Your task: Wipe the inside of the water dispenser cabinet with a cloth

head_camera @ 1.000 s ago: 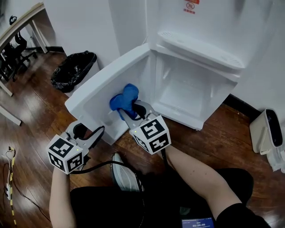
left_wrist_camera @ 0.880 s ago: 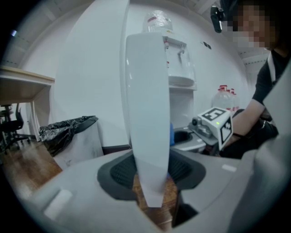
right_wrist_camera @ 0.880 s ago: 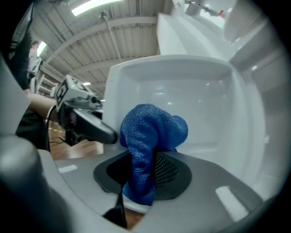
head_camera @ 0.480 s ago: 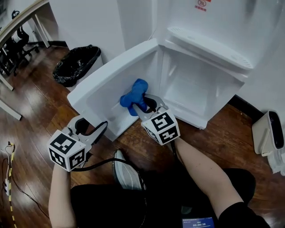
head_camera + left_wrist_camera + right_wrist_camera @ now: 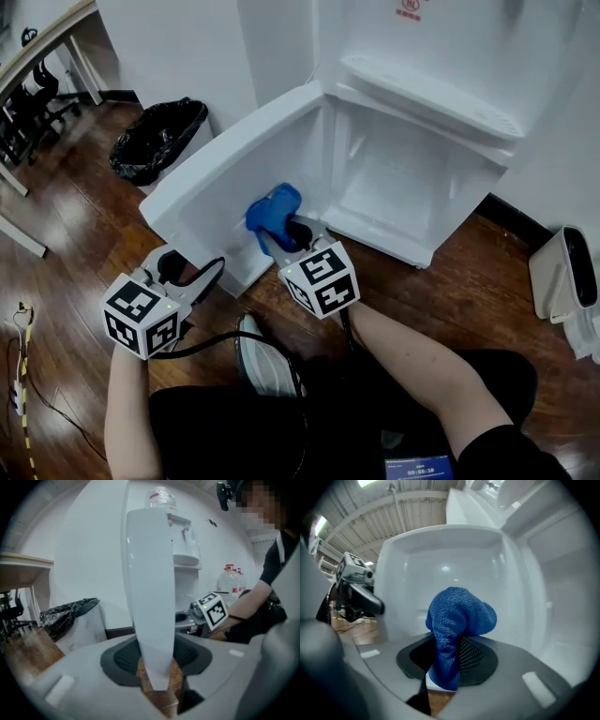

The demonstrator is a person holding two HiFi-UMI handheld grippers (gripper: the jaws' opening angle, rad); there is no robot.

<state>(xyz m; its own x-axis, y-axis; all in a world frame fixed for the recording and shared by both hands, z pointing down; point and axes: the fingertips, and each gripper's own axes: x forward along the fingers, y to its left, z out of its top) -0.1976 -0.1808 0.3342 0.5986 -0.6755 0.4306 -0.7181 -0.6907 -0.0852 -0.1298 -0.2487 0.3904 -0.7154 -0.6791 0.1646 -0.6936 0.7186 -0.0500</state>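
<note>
Head view, looking steeply down. A white water dispenser (image 5: pixel 441 56) stands against the wall with its lower cabinet (image 5: pixel 394 178) open. The cabinet door (image 5: pixel 211 183) is swung out to the left, with its inner face turned up.

The right gripper (image 5: pixel 286 236) pinches a blue cloth (image 5: pixel 274 208). The bunched free end of the cloth lies over the lower part of the door's inner face, near the hinge side and outside the cabinet cavity. Whether it presses on the panel cannot be told.

Right gripper view: the cloth (image 5: pixel 457 616) passes down between the two dark pads, which are closed on it. Its upper lobe stands in front of the recessed door panel (image 5: pixel 440 550).

Left gripper view: the thin outer edge of the door (image 5: pixel 150 573) runs upright between the pads of the left gripper (image 5: pixel 157 660), which clamp it from both sides. In the head view the left gripper (image 5: pixel 202 281) sits at the door's near corner.

Surroundings: a bin lined with a black bag (image 5: pixel 155 141) stands beside the door on the left. The wooden floor (image 5: pixel 66 281) extends below it. A small white appliance (image 5: pixel 562 277) stands well apart at the right. The person's shoe (image 5: pixel 262 361) is near the door's lower edge.
</note>
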